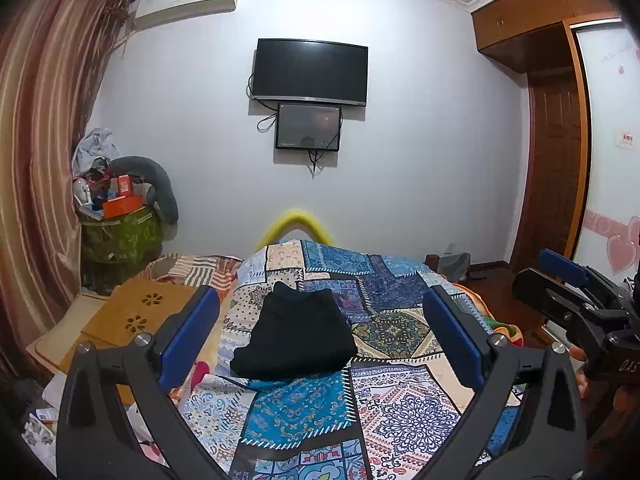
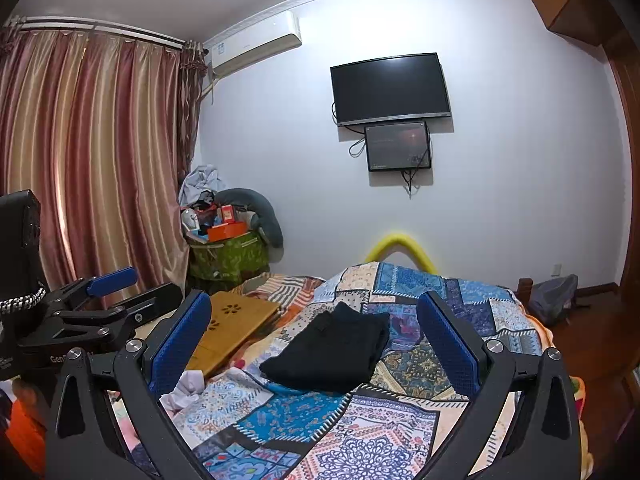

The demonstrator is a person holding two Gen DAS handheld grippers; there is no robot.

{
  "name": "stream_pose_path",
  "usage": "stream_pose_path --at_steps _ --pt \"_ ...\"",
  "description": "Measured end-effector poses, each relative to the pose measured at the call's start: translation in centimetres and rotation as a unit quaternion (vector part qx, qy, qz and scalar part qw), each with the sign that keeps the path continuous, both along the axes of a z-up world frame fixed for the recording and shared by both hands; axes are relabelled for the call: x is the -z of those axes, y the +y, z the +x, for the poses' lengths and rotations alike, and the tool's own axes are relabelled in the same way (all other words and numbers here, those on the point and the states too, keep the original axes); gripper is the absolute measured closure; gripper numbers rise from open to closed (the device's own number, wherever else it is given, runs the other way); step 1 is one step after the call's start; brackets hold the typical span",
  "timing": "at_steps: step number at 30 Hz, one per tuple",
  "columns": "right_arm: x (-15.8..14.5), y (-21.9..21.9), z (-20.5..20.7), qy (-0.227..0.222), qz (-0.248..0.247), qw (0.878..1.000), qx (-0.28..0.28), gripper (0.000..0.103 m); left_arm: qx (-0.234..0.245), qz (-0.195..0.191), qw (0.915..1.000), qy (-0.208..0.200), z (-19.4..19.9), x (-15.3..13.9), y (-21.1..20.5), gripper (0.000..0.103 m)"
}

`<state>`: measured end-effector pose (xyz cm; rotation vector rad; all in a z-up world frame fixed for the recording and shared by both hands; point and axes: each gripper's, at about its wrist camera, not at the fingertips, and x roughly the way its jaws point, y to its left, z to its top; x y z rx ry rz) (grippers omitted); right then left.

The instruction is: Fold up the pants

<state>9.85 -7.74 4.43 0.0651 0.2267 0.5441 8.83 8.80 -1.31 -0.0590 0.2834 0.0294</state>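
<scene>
Both the left tongs point(image 1: 320, 332) and the right tongs point(image 2: 314, 340) stood wide and held nothing, raised well back from the bed point(image 1: 304, 412). Ahead of them, framed between the blue pads, the black pants point(image 1: 298, 338) lay on the quilt in a compact folded stack. They looked soft, light and limp, so a pinch through all layers at an edge or corner would likely hold best.

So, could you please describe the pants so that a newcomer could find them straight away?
Start at the bed with the patchwork quilt below the wall-mounted TV. Near its middle lie the pants, folded into a compact bundle. They are plain black, the only unpatterned thing on the quilt.
</scene>
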Motion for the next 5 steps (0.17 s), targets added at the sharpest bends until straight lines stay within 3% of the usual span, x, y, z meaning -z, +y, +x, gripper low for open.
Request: stream_pose_path --at_steps 5 --pt "0.07 0.14 0.08 0.003 0.0 1.0 -0.002 0.001 -0.004 -0.001 1.0 0.005 0.19 0.2 0.36 0.0"
